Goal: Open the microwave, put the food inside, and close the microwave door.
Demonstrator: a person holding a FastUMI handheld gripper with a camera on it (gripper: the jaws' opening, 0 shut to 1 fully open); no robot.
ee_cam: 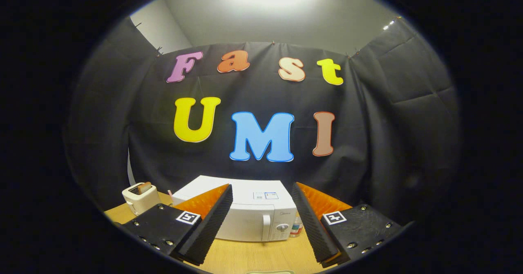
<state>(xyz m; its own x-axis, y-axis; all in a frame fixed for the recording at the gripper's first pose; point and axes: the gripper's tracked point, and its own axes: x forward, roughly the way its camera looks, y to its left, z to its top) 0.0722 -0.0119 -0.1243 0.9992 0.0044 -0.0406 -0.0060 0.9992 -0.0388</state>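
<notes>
wooden tabletop in a black-draped booth, white microwave point(249, 214) shut at 12 o'clock beyond the gripper point(261, 221).

gripper spread wide and empty, ribbed black pads point(208, 221) with orange backs framing the boxy, smooth oven. its vertical door handle point(266, 227) stands right of centre; likely best to hook one finger behind it and pull outward. cream toaster point(140, 197) with toast at 10 o'clock; small bottle point(297, 227) beside the microwave.

microwave point(245, 217): 1; toaster point(141, 197): 1; small bottle point(297, 228): 1; gripper point(261, 225), fingers spread: 1
</notes>
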